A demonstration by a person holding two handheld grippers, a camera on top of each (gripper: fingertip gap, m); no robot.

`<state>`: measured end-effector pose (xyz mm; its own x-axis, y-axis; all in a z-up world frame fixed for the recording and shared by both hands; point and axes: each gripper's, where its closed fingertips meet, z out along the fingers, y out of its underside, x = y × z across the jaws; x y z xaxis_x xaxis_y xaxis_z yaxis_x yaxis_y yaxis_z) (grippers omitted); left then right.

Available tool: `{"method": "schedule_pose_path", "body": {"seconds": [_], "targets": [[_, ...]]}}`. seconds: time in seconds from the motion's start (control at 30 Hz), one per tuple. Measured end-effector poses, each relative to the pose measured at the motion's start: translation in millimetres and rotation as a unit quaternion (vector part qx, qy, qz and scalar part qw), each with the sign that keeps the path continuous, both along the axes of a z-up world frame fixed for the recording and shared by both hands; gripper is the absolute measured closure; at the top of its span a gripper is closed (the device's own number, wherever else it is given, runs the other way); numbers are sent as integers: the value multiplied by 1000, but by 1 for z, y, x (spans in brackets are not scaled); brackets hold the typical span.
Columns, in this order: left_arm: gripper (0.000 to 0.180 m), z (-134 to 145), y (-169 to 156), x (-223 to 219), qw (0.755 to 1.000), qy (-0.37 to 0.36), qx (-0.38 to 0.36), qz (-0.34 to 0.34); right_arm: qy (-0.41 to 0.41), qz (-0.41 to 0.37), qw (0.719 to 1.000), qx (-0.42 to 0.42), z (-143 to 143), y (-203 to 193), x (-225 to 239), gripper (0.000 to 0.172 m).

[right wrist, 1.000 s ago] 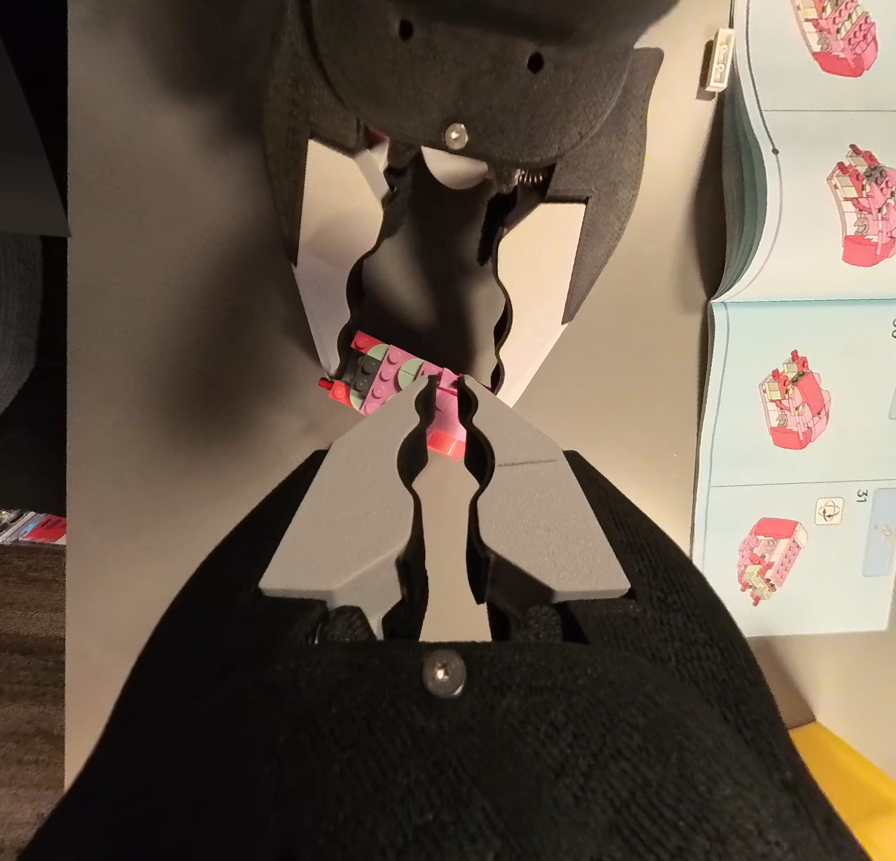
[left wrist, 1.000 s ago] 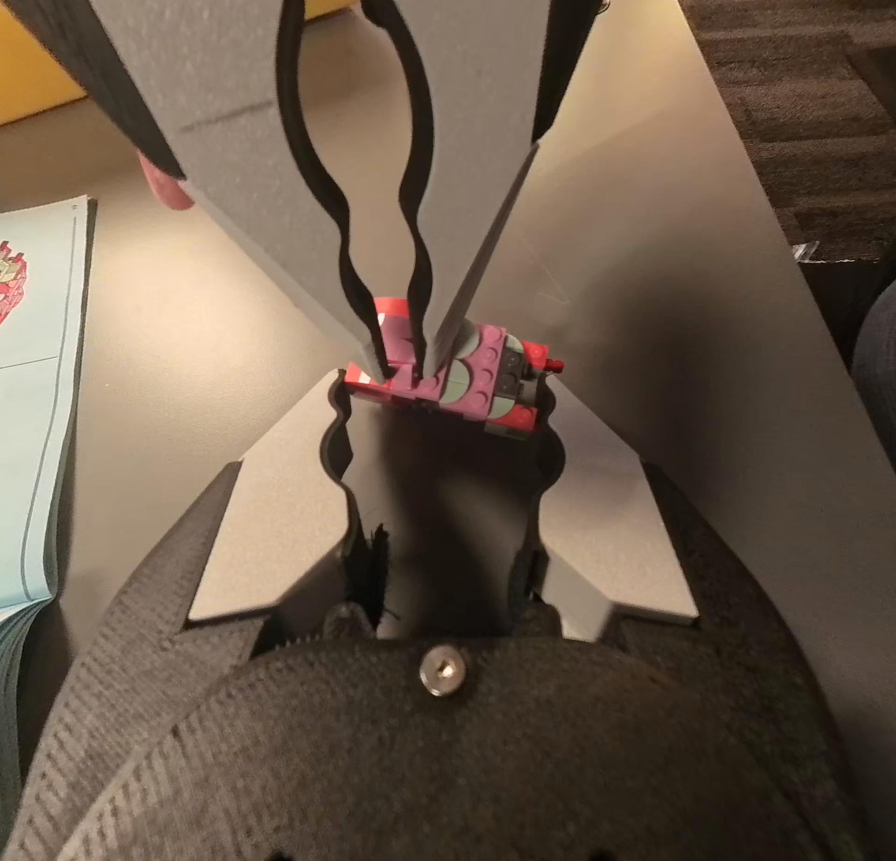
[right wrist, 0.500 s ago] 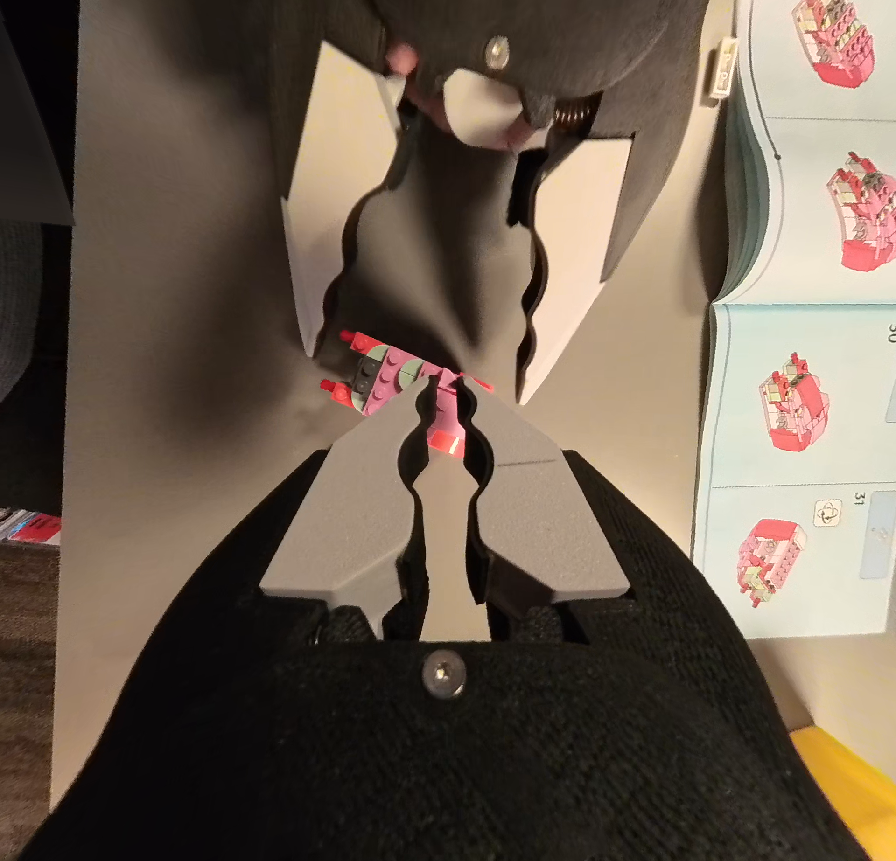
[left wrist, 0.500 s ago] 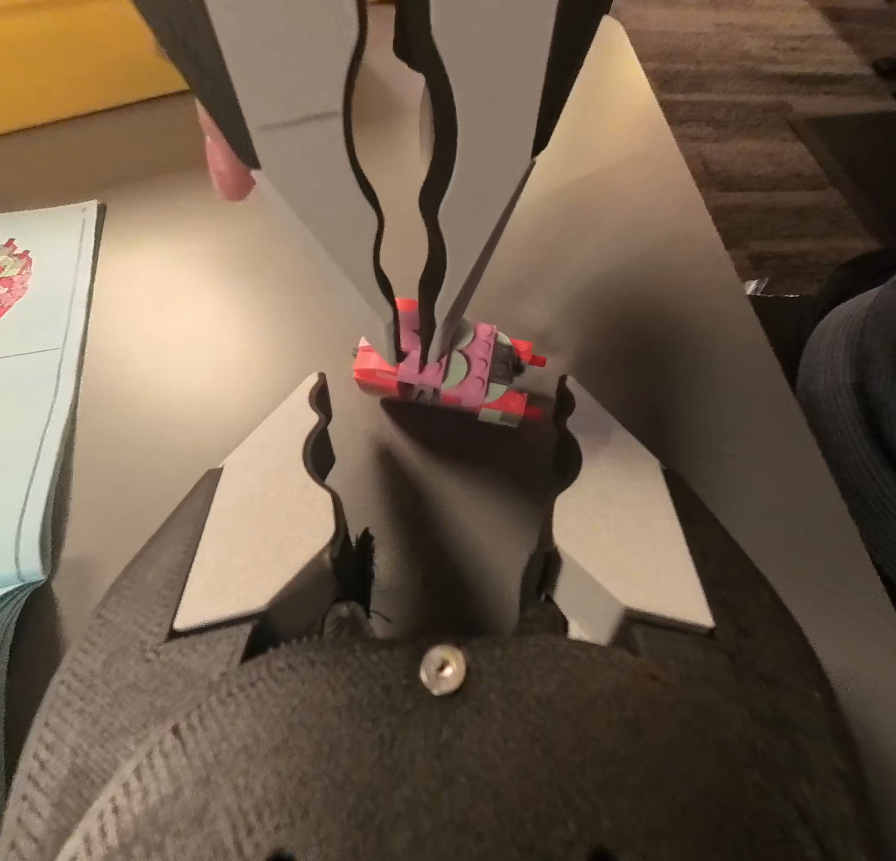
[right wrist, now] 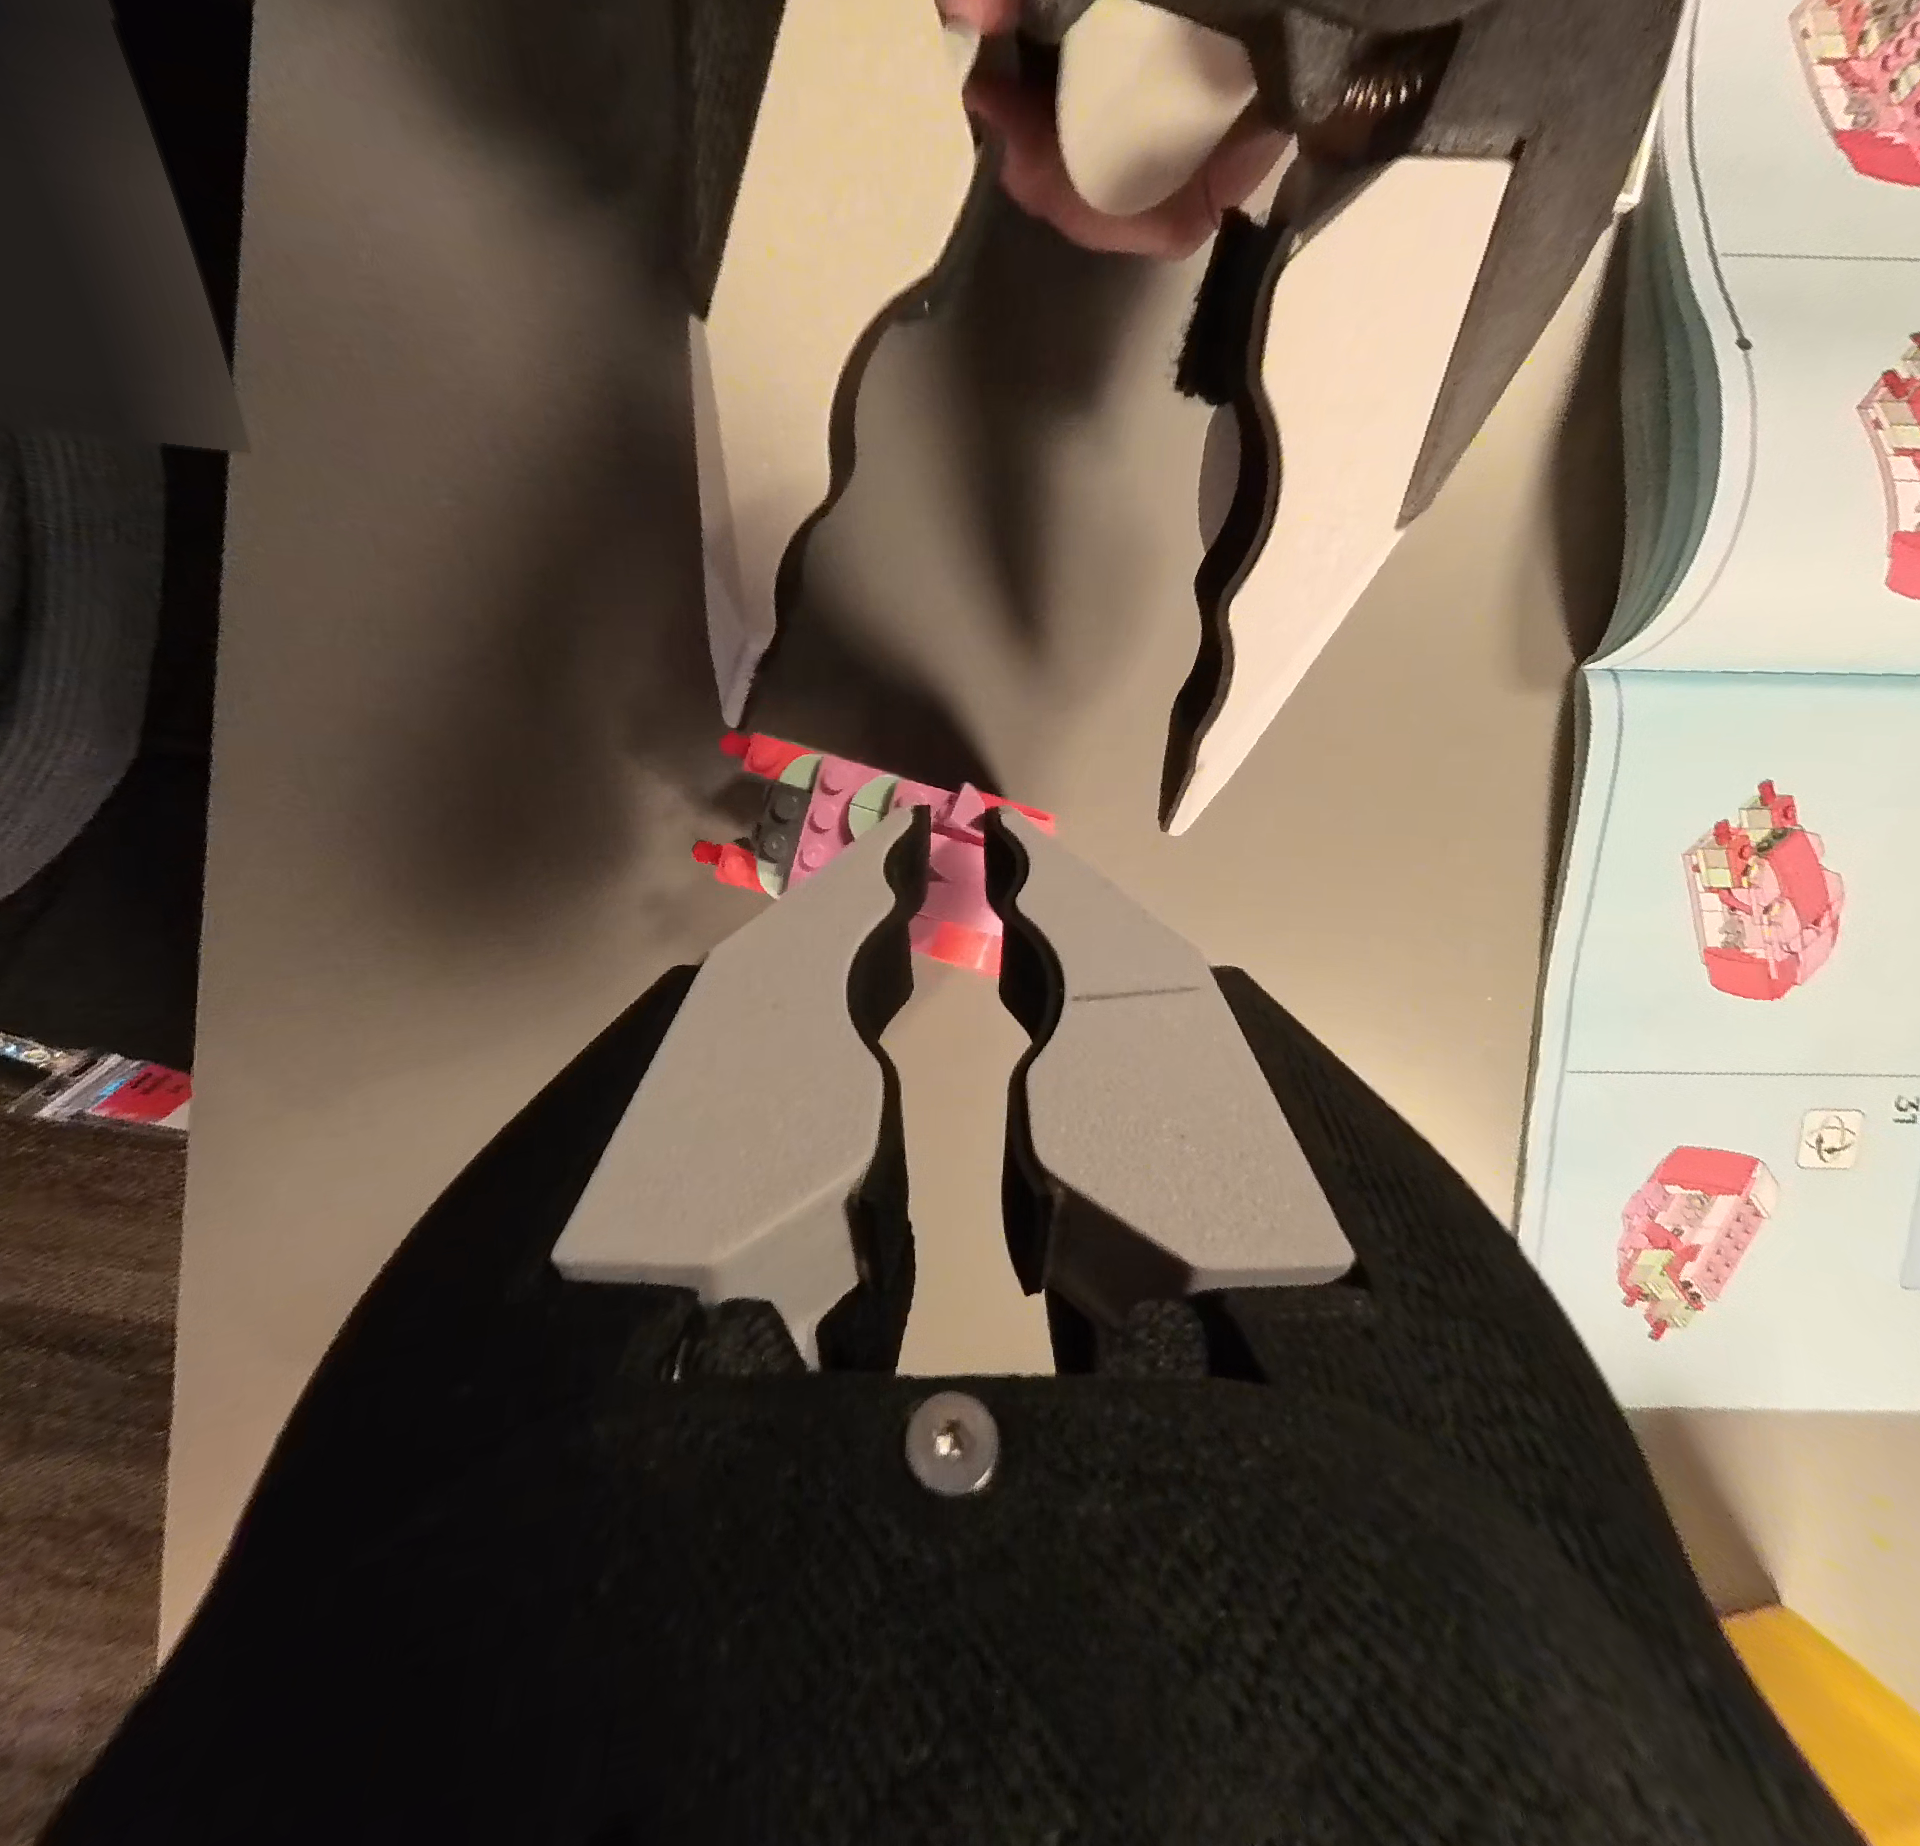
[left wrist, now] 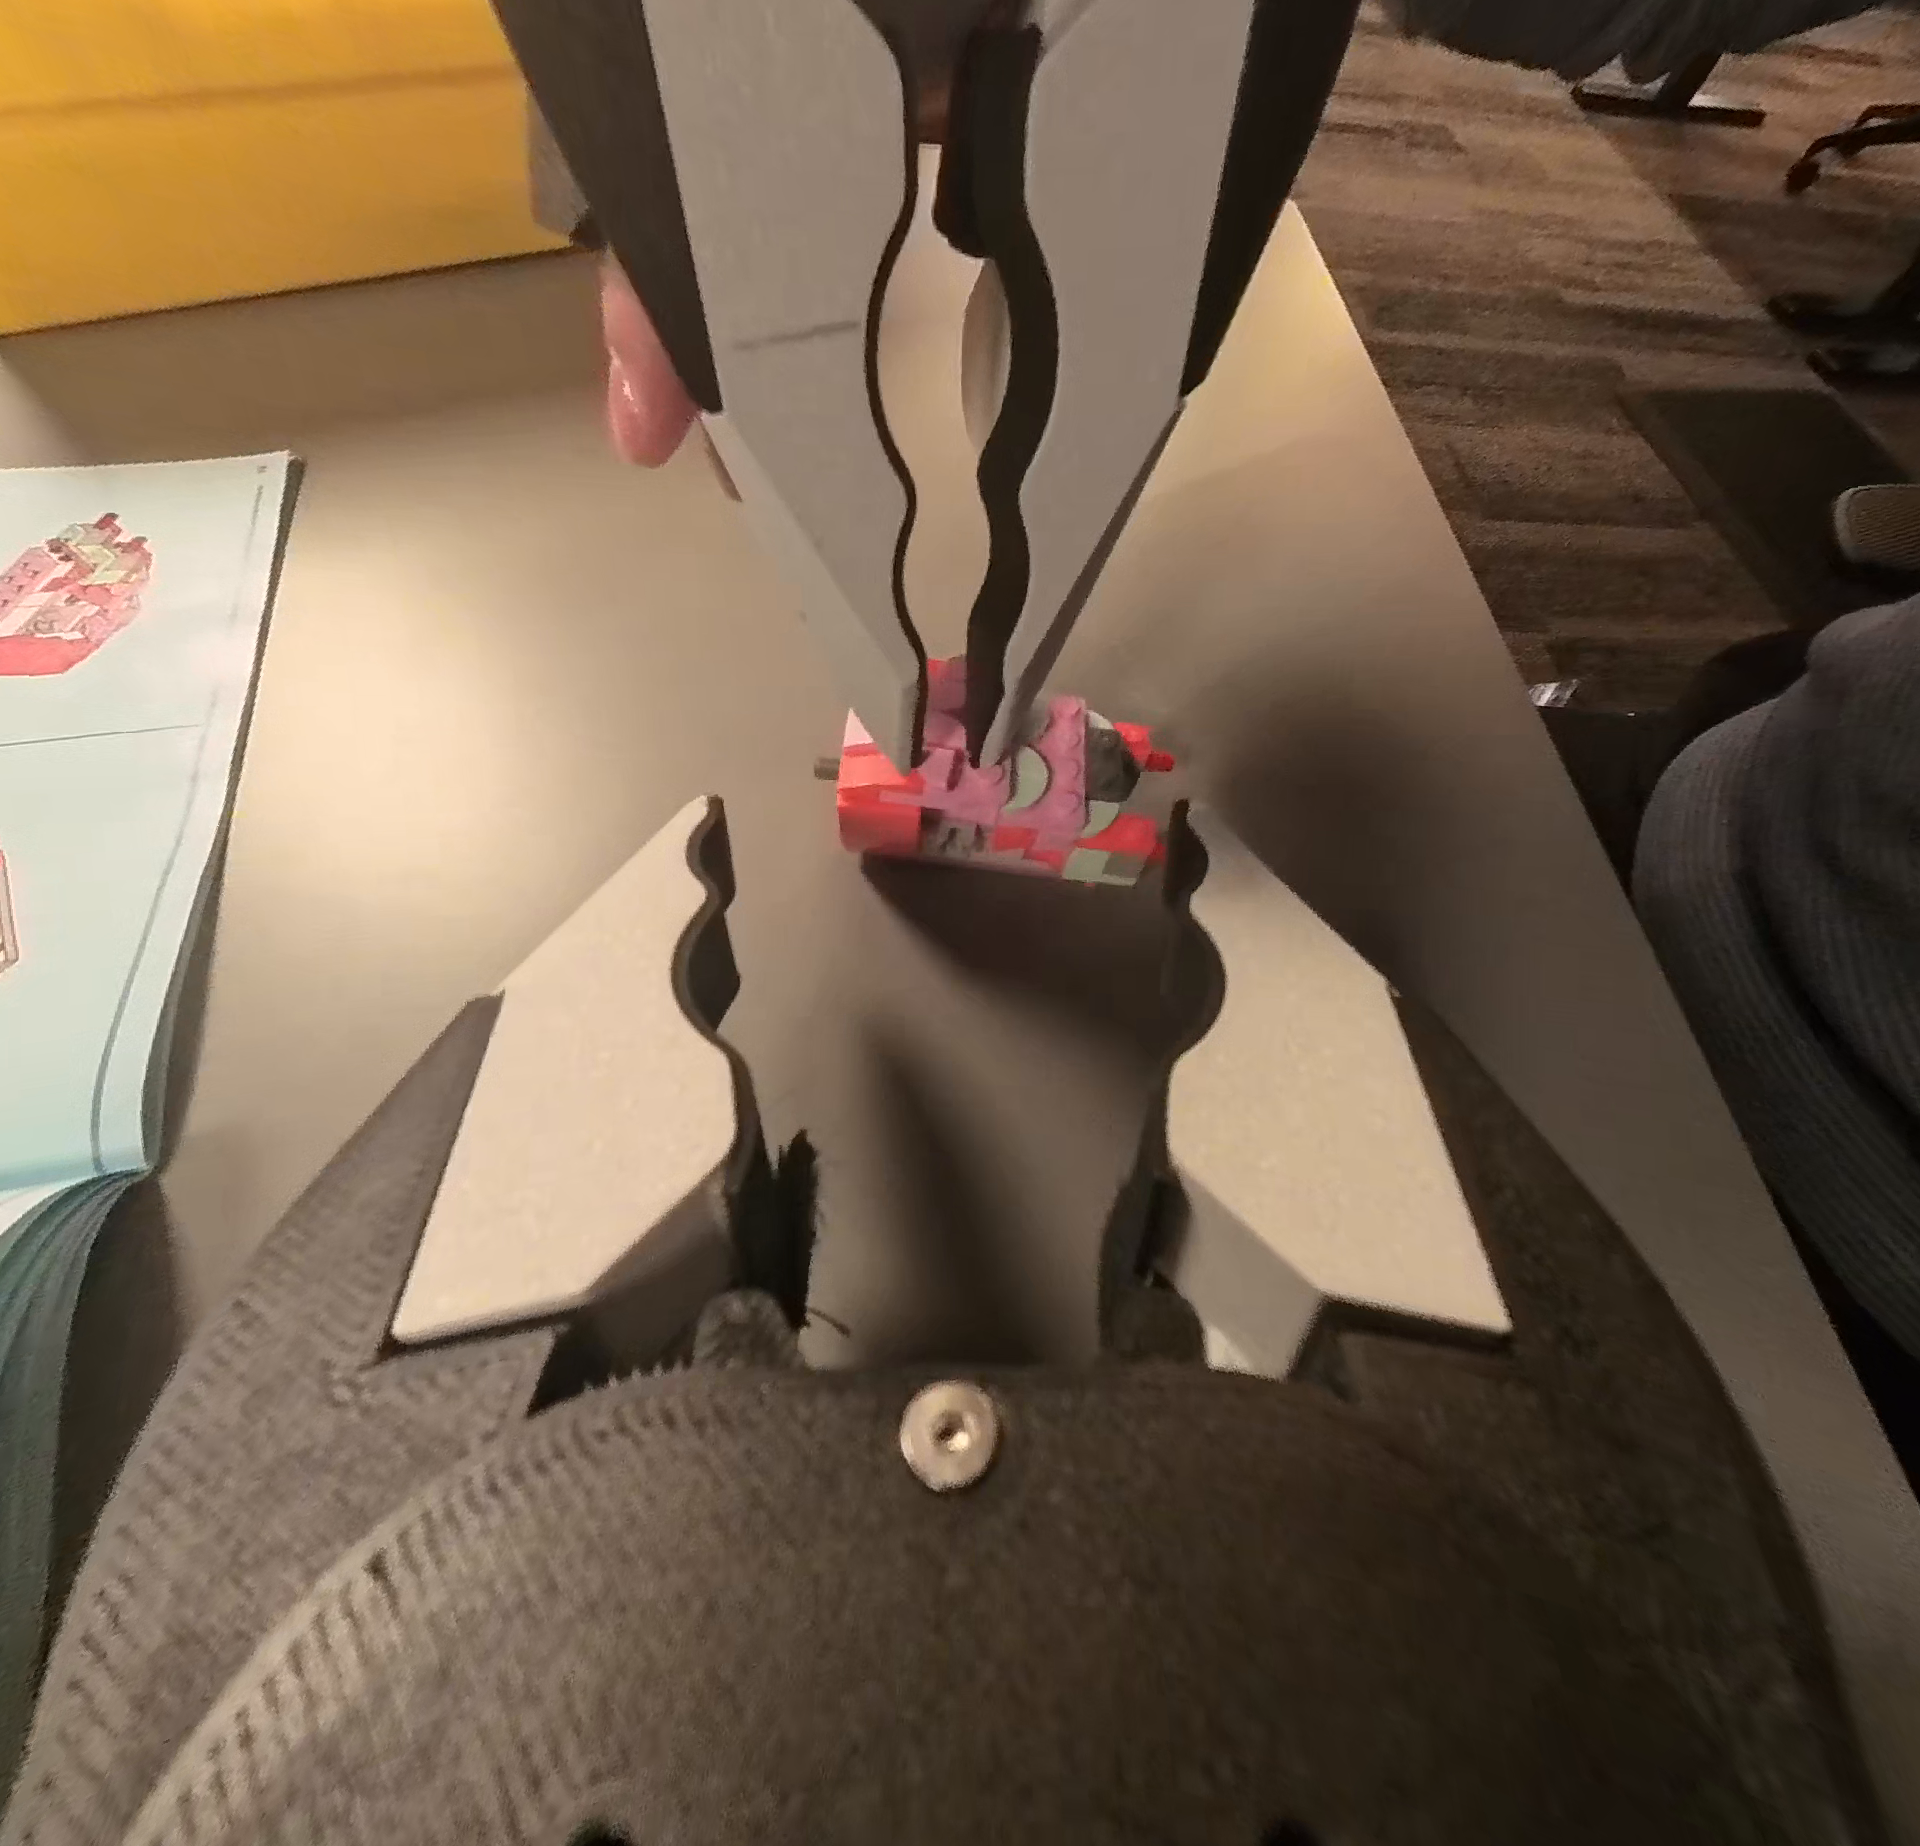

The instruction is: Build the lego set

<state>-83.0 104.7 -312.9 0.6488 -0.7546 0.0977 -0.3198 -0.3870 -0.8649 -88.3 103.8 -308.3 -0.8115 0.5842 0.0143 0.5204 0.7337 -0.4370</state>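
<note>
Two grippers meet over one small brick model (left wrist: 997, 799), a blocky build of red, pink, pale green and dark grey studded pieces resting on the smooth, matte grey table (left wrist: 468, 591). Your right gripper (right wrist: 951, 820) has its grey, wavy-edged fingers nearly closed, the tips pinching a pink piece on top of the model. Your left gripper (left wrist: 945, 820) is spread wide, its fingertips (left wrist: 707, 830) standing clear on either side of the model without touching it.

From the left wrist view you see the model's near side wall, with its mix of flat red and pink tiles and a small grey peg at the left end; the yellow surface (left wrist: 239, 103) behind the table and the dark carpeted floor (left wrist: 1610, 269) also show there. From the right wrist view you get the studded top, the round red piece under the pinched part, and two red pegs at the far left end. An open booklet (right wrist: 1745, 965) with pale blue pages and pictures of a pink build lies flat on the table, to the right in that view.
</note>
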Motion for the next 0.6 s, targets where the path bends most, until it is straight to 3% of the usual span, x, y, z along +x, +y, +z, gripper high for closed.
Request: {"method": "schedule_pose_path", "body": {"seconds": [0.3, 0.6], "targets": [[98, 0, -2, 0, 1000, -3, -4, -3, -2, 4, 1000, -16, 6, -4, 4, 159], [99, 3, 9, -15, 997, 49, 29, 51, 125, -112, 986, -24, 29, 10, 9, 142]]}}
